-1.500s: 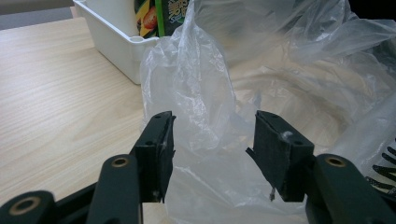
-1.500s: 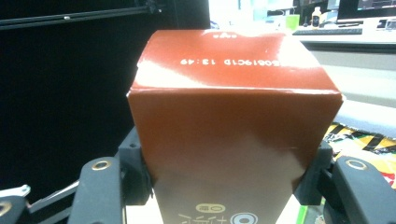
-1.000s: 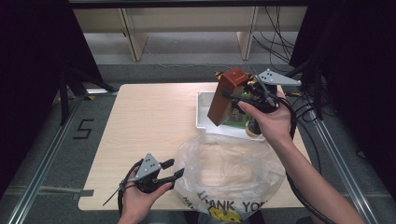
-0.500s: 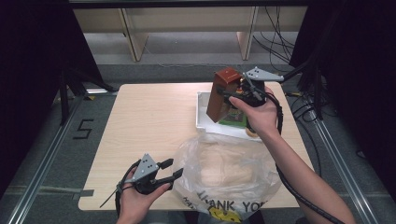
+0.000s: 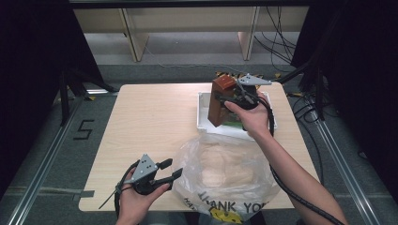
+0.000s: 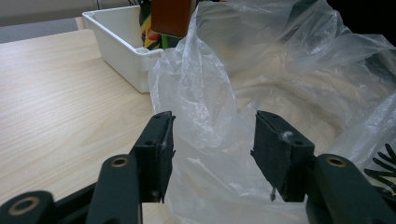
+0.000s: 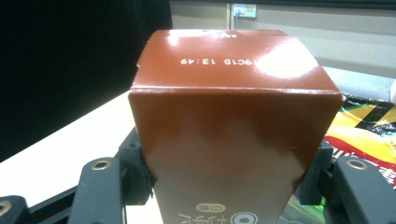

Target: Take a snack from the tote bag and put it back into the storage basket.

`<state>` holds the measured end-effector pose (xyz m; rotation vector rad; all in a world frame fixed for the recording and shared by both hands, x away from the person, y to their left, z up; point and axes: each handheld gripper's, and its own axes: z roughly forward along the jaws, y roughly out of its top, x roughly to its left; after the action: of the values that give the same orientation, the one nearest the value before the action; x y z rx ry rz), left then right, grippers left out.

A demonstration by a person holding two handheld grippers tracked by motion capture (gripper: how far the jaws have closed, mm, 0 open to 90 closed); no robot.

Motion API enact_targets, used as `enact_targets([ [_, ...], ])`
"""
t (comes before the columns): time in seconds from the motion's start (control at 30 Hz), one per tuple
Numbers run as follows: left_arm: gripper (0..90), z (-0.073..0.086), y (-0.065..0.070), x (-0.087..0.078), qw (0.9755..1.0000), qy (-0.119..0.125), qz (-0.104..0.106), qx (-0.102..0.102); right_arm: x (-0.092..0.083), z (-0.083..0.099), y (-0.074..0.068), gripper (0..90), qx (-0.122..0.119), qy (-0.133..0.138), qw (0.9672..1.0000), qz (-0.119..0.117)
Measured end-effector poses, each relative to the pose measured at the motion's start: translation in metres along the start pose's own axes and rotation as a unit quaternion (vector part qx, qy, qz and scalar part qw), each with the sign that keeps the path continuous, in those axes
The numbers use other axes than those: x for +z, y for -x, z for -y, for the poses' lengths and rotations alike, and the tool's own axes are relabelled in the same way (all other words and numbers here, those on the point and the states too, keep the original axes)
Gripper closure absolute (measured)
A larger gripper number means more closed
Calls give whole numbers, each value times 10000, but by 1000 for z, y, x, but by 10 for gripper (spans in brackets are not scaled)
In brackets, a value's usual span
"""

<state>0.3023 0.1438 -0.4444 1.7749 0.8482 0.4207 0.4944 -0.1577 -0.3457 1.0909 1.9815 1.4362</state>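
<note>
Brown box (image 5: pixel 219 101): pinched by right gripper (image 5: pixel 224 99) above white bin (image 5: pixel 202 117), far right corner. Left gripper (image 6: pixel 212 154): spread beside plastic bag (image 5: pixel 225 176). Risk: limp bag mouth collapsing, blocking box.

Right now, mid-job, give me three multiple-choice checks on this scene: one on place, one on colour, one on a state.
1. Where is the brown box?
A. Over the white tray
B. Inside the plastic bag
C. Flat on the bare table

2. What colour is the tray?
A. Blue
B. White
C. Black

3. How do the left tongs stand?
A. Clamped on the box
C. Open, a fold of the plastic bag between the jaws
B. Shut on nothing

Key: 1 A, the right tongs hold the box above the tray; 2 B, its walls are white; 3 C, a gap shows beside each pad.
</note>
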Motion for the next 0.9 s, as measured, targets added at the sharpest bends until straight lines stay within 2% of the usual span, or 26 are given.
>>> enact_targets([
  [0.1, 472, 0, 0, 0, 10000, 6, -8, -11, 4, 3, 1, 384, -44, 24, 10000, 76],
  [0.13, 472, 0, 0, 0, 10000, 6, -11, -13, 6, 4, 3, 384, -137, 21, 9999, 27],
  [0.17, 472, 0, 0, 0, 10000, 10, -11, -1, 7, 5, 4, 384, -171, 0, 9999, 21],
  [0.2, 472, 0, 0, 0, 10000, 19, -7, -15, 9, 7, 4, 384, -108, -16, 9999, 38],
  [0.23, 473, 0, 1, 0, 10000, 27, -7, -37, 10, 7, 5, 384, -188, -24, 9998, 51],
  [0.3, 472, 0, 0, -1, 10000, -57, -33, 49, 12, 9, 4, 384, -50, -66, 9999, 72],
  [0.43, 472, 0, 0, 0, 10000, 1, -15, 10, 17, 12, 6, 384, -104, -43, 9999, 113],
  [0.47, 472, 0, 0, 0, 10000, 0, -17, 12, 17, 12, 5, 384, -5, -110, 9999, 85],
  [0.5, 472, 0, 0, 0, 10000, -3, -17, 11, 18, 13, 7, 384, -102, -88, 9999, 73],
  [0.53, 472, 0, 0, 0, 10000, -9, -20, 10, 19, 13, 6, 384, -14, -123, 9999, 103],
  [0.63, 472, 0, 0, 0, 10000, -9, -19, 15, 22, 15, 7, 384, -81, -104, 9999, 95],
  [0.8, 472, 0, 0, -1, 10000, -5, -24, 23, 26, 17, 6, 384, 27, -165, 9998, 138],
  [0.83, 473, 0, 0, -1, 10000, -11, -22, 29, 28, 18, 7, 384, 10, -158, 9998, 88],
  [0.87, 472, 1, 0, -1, 10000, -14, -31, -51, 28, 19, 6, 384, 48, -179, 9998, 96],
  [0.9, 472, 1, 0, -1, 10000, -19, -18, 19, 29, 19, 7, 384, 6, -175, 9997, 142],
])
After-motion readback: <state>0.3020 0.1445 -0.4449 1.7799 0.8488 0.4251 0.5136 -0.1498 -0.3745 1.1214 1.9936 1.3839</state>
